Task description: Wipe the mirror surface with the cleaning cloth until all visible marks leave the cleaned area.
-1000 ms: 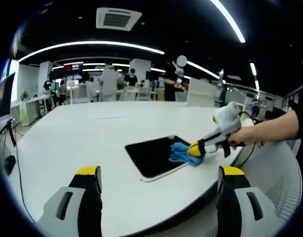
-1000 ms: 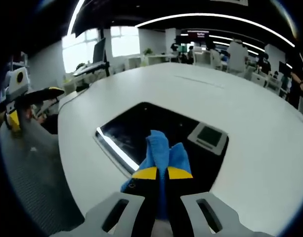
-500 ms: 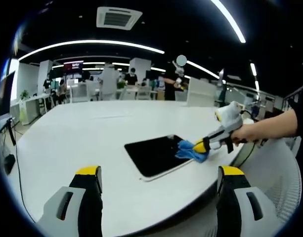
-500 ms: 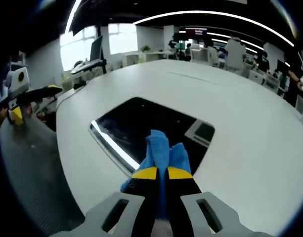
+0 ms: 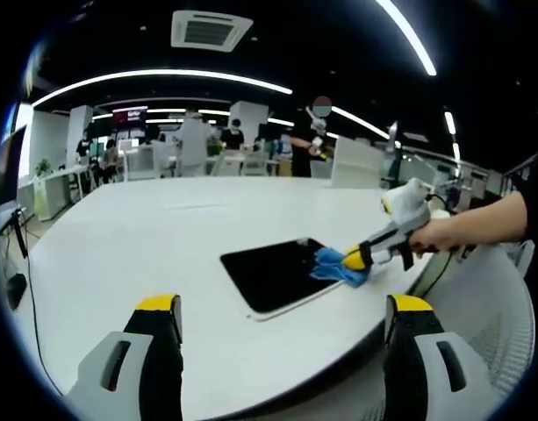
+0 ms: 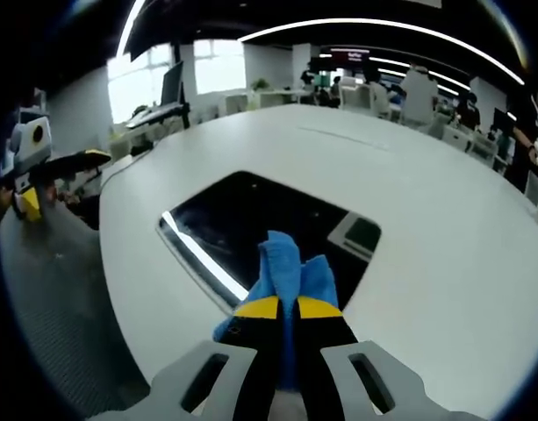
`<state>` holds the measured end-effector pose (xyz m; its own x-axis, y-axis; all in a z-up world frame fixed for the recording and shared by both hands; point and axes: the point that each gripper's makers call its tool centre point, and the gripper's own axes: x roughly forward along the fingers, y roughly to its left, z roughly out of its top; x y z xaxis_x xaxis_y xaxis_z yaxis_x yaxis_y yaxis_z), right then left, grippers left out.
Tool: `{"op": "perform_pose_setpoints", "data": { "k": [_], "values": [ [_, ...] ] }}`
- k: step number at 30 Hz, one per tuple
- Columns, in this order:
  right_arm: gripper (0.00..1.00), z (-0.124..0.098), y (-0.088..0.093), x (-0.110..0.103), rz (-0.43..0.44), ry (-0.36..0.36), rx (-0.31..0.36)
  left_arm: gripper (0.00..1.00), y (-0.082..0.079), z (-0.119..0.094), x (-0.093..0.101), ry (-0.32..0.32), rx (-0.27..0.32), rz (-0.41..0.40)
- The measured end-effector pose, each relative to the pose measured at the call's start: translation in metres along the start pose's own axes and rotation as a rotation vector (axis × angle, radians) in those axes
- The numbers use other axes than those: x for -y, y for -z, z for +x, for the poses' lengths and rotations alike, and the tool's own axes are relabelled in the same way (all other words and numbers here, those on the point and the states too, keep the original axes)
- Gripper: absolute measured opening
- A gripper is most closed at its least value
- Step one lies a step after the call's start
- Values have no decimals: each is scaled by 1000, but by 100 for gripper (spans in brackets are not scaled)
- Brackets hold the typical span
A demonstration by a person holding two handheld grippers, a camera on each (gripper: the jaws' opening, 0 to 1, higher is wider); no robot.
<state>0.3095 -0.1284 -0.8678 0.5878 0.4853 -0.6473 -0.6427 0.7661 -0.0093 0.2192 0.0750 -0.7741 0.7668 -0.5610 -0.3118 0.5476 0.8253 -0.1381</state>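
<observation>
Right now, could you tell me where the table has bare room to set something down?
The white table is bare from the mirror out to its far edge, and between the mirror and the open left tool. It is crowded at the mirror's near end, where the right tool holds the blue cloth.

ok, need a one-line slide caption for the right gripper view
Right gripper shut on blue cleaning cloth, pressing it at the near edge of the dark mirror on the white table.

Open white table (image 5: 146, 237) all round the mirror (image 5: 273, 274) — right gripper (image 5: 354, 260) and cloth (image 5: 332, 266) at its near corner.
</observation>
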Motion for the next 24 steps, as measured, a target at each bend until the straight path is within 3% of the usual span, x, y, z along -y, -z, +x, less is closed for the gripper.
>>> {"op": "perform_pose_setpoints", "data": {
  "k": [24],
  "values": [
    [0, 30, -25, 33, -67, 57, -11, 94, -3, 2, 0, 8, 8, -3]
  ]
}}
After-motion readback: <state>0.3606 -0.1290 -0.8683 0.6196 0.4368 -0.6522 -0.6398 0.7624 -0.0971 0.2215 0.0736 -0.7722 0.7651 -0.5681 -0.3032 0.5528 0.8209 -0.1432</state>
